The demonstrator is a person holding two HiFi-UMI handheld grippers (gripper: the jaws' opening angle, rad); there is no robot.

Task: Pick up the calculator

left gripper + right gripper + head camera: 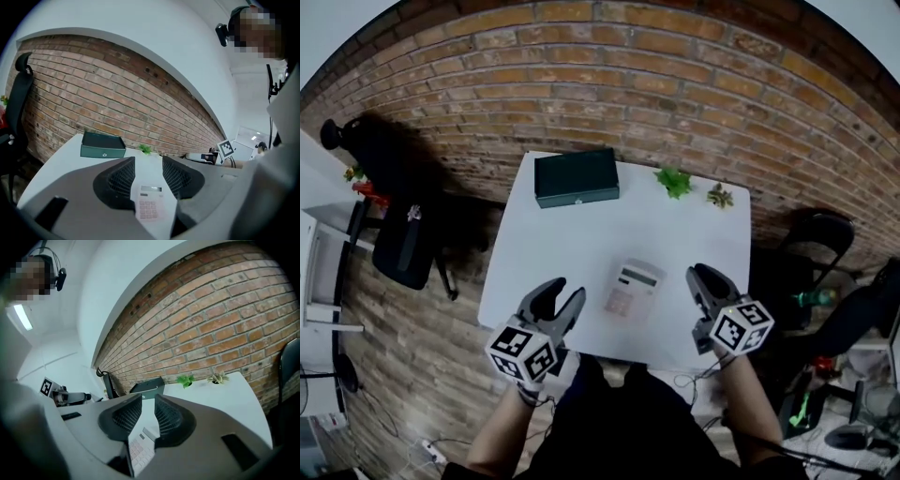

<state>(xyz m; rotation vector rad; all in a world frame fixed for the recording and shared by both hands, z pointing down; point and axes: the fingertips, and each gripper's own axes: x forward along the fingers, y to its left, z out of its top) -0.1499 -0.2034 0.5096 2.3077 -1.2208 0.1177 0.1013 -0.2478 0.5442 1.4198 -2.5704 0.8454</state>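
Observation:
A pale calculator [633, 288] with a grey display lies flat near the front of the white table [581, 234]. My left gripper [562, 298] hovers just left of it and my right gripper [704, 280] just right of it, both apart from it. In the left gripper view the calculator [149, 201] shows on the table beyond the open left gripper [148, 165], with nothing between the pads. The right gripper [148, 403] is also open and empty, and the calculator [139, 449] lies below and beyond its gap.
A dark green box [577, 177] sits at the table's far left, with two small green plants [675, 180] [719, 196] at the far right. A brick wall runs behind. A black office chair [403, 239] stands left of the table, another black chair [820, 234] to its right.

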